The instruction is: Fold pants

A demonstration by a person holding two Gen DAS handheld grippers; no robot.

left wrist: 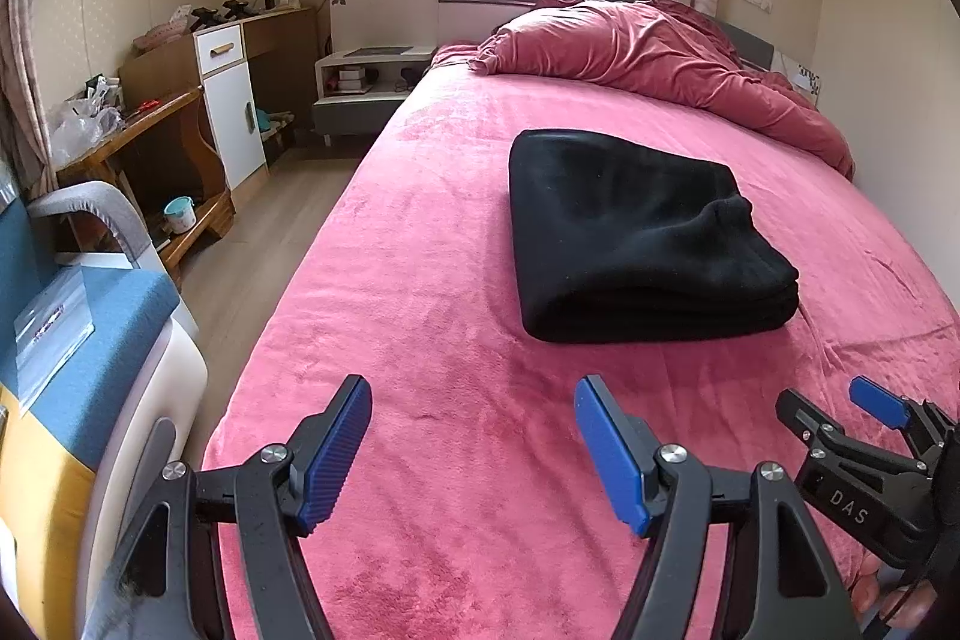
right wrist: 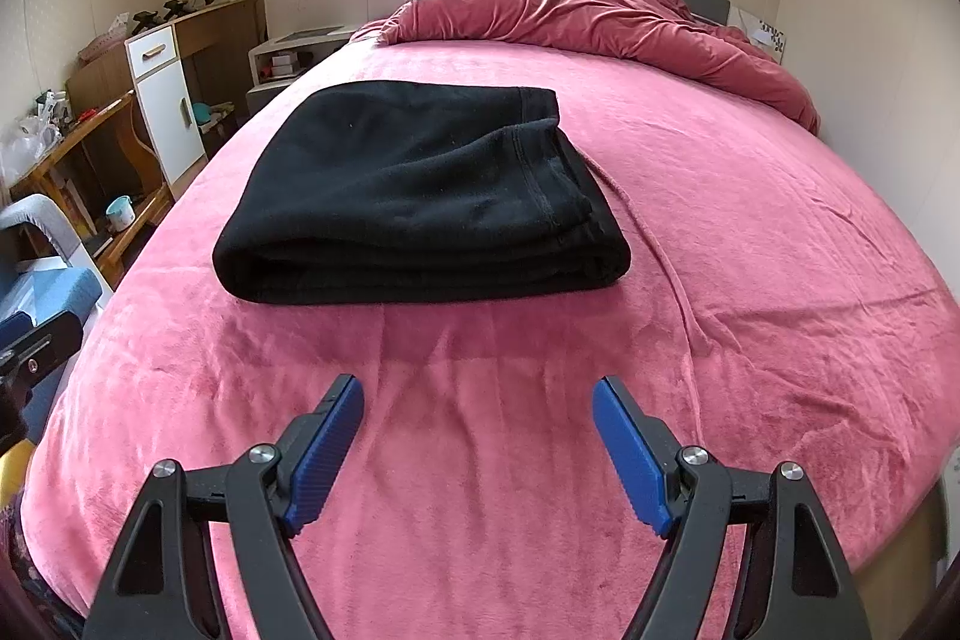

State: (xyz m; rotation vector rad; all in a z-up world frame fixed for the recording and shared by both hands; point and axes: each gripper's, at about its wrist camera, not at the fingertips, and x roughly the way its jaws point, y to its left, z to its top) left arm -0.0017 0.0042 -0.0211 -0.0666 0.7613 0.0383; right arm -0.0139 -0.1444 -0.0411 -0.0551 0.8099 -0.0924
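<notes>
The black pants (left wrist: pixel 636 232) lie folded into a thick, neat rectangle on the pink bed cover (left wrist: pixel 420 280); they also show in the right wrist view (right wrist: pixel 420 190). My left gripper (left wrist: pixel 474 394) is open and empty, held above the cover in front of the pants and to their left. My right gripper (right wrist: pixel 477 394) is open and empty, just in front of the folded pants. The right gripper also shows at the right edge of the left wrist view (left wrist: pixel 834 403).
A bunched red duvet (left wrist: pixel 654 52) lies at the head of the bed. A wooden desk (left wrist: pixel 138 130), a white cabinet (left wrist: pixel 231 106) and a nightstand (left wrist: pixel 366 82) stand left of the bed. A blue and yellow box (left wrist: pixel 78 370) is close on the left.
</notes>
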